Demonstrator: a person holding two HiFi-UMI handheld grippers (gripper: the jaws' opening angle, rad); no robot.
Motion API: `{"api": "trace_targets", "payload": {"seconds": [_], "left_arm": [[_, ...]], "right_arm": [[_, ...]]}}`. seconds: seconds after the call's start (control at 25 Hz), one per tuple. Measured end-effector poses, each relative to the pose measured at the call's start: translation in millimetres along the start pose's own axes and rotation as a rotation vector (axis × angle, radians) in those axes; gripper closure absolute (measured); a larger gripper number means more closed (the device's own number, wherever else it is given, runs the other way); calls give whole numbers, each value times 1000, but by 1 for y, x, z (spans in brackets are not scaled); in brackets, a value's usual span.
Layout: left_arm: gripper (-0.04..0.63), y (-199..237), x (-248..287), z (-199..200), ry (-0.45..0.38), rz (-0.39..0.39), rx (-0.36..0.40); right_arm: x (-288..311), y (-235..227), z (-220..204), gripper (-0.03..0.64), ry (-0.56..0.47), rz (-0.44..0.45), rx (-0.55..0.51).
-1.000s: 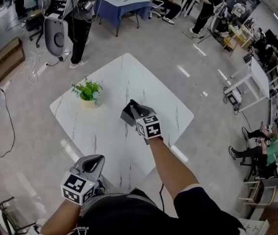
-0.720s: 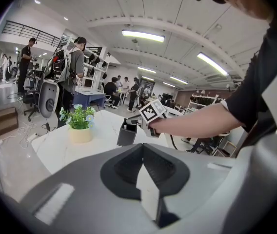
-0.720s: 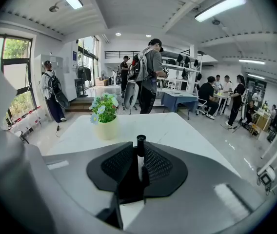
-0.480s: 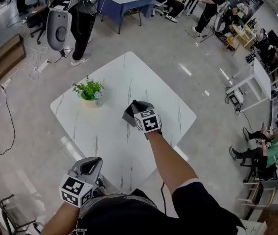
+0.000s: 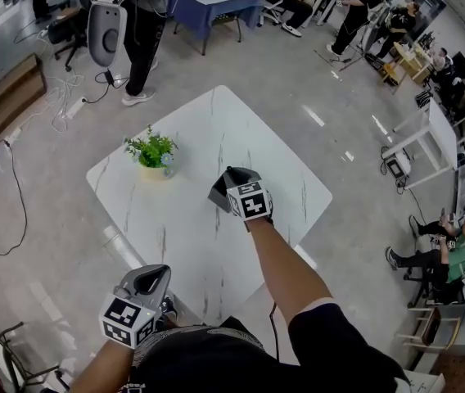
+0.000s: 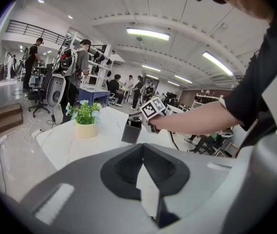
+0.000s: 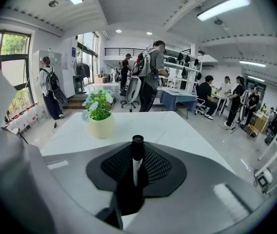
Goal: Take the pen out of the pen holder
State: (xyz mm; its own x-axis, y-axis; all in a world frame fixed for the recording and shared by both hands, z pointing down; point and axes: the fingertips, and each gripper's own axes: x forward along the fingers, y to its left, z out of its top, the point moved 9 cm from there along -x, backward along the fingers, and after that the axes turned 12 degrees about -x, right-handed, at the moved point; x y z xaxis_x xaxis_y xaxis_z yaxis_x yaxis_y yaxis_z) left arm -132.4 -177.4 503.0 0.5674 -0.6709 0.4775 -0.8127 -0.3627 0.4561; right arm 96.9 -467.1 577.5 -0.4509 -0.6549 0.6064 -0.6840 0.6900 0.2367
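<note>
A dark, square pen holder (image 5: 218, 195) stands near the middle of the white marble table (image 5: 216, 129). My right gripper (image 5: 232, 178) is directly over it, shut on a black pen (image 7: 137, 152) that stands upright between the jaws. In the head view the gripper hides the pen. The left gripper view shows the holder (image 6: 130, 130) under the right gripper's marker cube (image 6: 152, 109). My left gripper (image 5: 152, 277) hangs low by the table's near edge, jaws together (image 6: 142, 147) and holding nothing.
A small potted plant (image 5: 153, 152) with a cream pot stands on the table's left part, well apart from the holder. People, chairs and a blue-covered table (image 5: 212, 2) are further back. Seated people are at the right (image 5: 449, 248).
Almost nothing has changed. My right gripper stays over the holder, shifted only slightly. The left gripper keeps its place. People in the background have moved.
</note>
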Motion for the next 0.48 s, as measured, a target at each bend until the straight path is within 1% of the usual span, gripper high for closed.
{"api": "trace_targets", "payload": {"seconds": [0.28,0.48], "left_arm": [[538,1,4,2,-1,-6,0],[538,3,5,5,-2,-12,0]], "right_arm": [[0,0,0,554,-19,3,6],[-8,0,4,555,-58,2,32]]}}
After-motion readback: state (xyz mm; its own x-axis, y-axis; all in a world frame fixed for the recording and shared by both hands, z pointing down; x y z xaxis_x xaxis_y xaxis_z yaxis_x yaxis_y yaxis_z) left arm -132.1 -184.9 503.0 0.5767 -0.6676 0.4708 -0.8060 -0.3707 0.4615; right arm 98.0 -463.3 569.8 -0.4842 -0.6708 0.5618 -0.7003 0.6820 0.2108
